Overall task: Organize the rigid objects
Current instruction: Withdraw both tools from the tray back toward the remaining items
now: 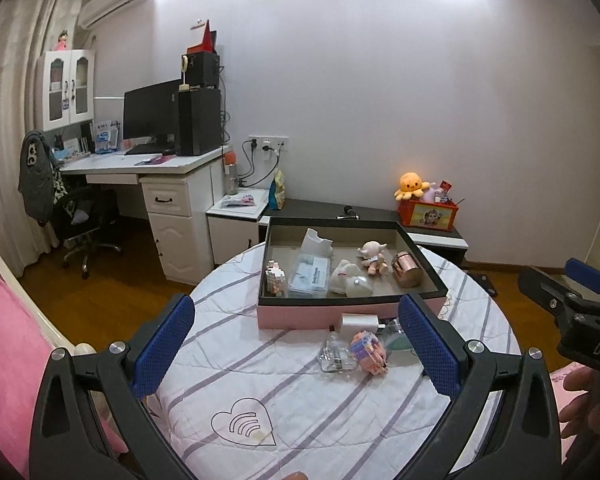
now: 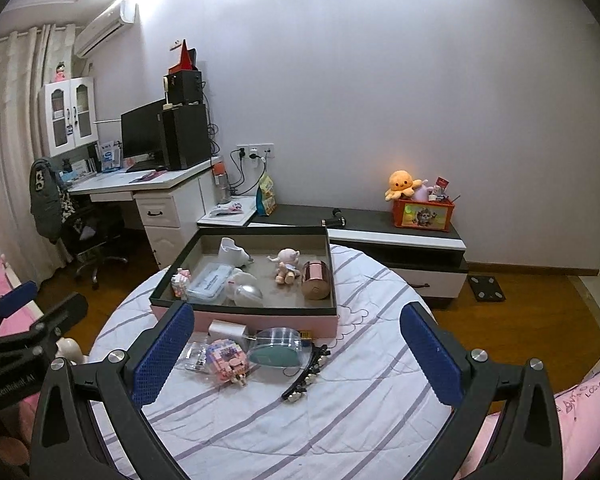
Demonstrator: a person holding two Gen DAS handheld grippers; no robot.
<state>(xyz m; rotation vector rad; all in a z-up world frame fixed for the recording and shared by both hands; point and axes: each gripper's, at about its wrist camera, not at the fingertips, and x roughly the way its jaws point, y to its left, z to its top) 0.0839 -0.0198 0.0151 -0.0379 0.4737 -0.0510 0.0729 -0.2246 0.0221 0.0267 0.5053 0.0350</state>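
Several loose items lie on the round quilted surface (image 2: 340,420) just in front of the pink box (image 2: 260,320): a pink block figure (image 2: 226,362), a clear bottle (image 1: 336,354), a white charger (image 2: 226,329) touching the box wall, a round clear case (image 2: 278,346) and a black studded hair clip (image 2: 306,376). The box already holds a copper tin (image 2: 316,280), a small doll (image 2: 286,266) and other pieces. Both the left gripper (image 1: 296,348) and the right gripper (image 2: 296,354) hang above the surface with fingers spread wide, holding nothing. The block figure looks the easiest next pick; I would close squarely across its flat sides, lift clear of the bottle beside it, and set it into a bare patch of the box floor without knocking the tin.
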